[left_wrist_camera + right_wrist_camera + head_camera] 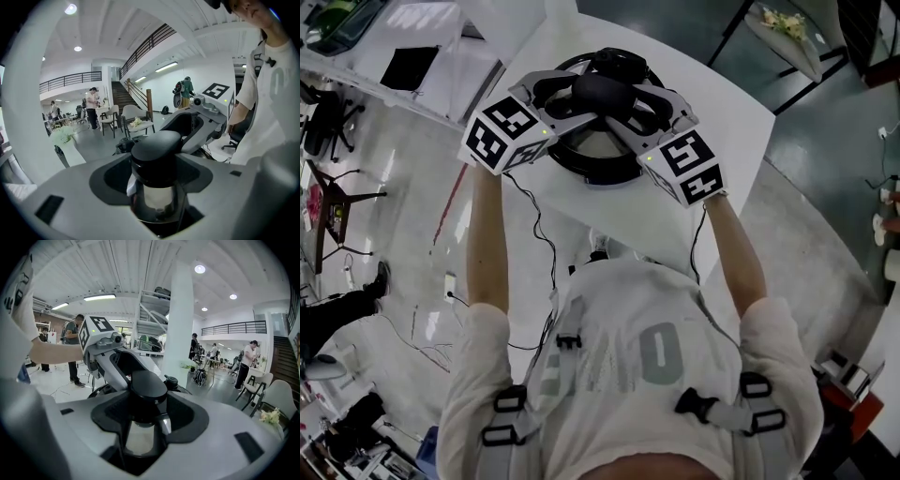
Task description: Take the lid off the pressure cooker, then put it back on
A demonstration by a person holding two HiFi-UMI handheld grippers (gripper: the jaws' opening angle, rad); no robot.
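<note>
The pressure cooker point(581, 171) stands on a white table point(727, 103), its dark round lid topped by a black handle point(605, 91). My left gripper point(574, 101) comes in from the left and is shut on the handle's left end point(157, 145). From the right, my right gripper point(636, 111) is shut on the other end point(147, 386). Each gripper view shows the other gripper across the handle: the right gripper point(199, 119) and the left gripper point(115, 359). Shiny metal point(157, 197) shows under the handle. The grippers hide most of the lid, so I cannot tell whether it is seated or raised.
The table's front edge point(609, 246) lies close to the person's body, and cables point(546, 246) hang from the grippers over it. A white column point(180, 324) stands beyond the cooker. Chairs point(133, 117) and people stand on the floor further off.
</note>
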